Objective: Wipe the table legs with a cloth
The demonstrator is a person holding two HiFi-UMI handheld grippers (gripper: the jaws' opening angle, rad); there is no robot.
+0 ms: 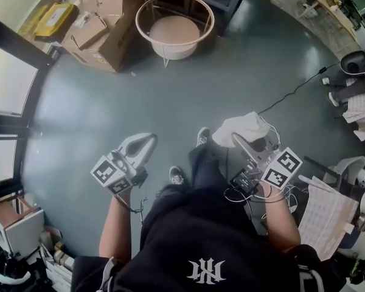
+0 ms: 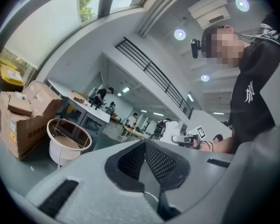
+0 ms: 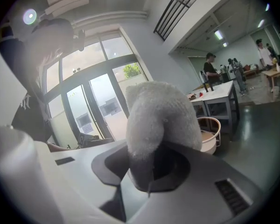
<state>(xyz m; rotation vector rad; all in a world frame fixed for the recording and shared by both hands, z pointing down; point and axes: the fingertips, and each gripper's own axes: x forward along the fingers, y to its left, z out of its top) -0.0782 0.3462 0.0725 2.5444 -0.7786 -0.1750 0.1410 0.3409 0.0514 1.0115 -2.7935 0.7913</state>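
Note:
A white fluffy cloth [image 1: 243,126] is bunched in my right gripper [image 1: 237,137], whose jaws are shut on it; in the right gripper view the cloth [image 3: 161,120] bulges up over that gripper [image 3: 151,171]. My left gripper [image 1: 147,140] is held at the left over the grey floor, and its ribbed pads [image 2: 144,146] meet with nothing between them. A small round white table [image 1: 140,17] with a raised rim and thin legs stands far ahead on the floor, away from both grippers. It also shows as the round table [image 2: 51,125] at the left and the round table [image 3: 217,125] behind the cloth.
Cardboard boxes [image 1: 106,17] and a yellow bin [image 1: 52,18] stand left of the round table. Glass doors line the left side. A black cable [image 1: 292,93] runs across the floor at the right, near a white chair [image 1: 350,166]. The person's shoes [image 1: 176,175] are between the grippers.

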